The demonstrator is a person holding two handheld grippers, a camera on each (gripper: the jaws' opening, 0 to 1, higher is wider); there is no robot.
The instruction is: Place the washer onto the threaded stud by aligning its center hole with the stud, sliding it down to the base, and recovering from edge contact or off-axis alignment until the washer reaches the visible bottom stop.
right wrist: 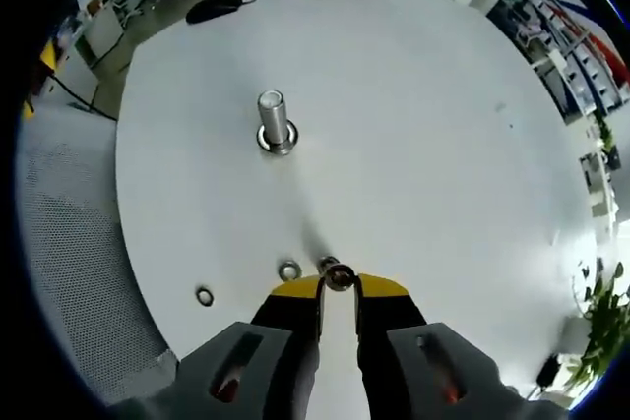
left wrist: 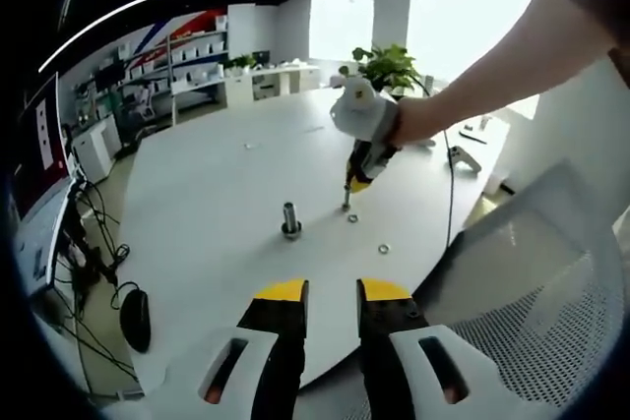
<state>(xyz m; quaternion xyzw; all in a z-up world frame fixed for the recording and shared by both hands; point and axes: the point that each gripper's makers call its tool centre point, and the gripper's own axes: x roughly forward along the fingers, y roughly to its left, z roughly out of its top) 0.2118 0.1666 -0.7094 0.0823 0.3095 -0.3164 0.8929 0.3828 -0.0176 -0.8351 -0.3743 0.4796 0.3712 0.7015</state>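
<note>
Gripping washer [right wrist: 338, 275], right tongs [right wrist: 338, 287]

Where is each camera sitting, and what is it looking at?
Left gripper view: rides the left hand-held gripper, low at the table edge, facing across it; a person's arm holds the right hand-held gripper.
Right gripper view: rides the right hand-held gripper, looking down at the table, jaws pinching a washer.
Both share the stud and two loose washers.
</note>
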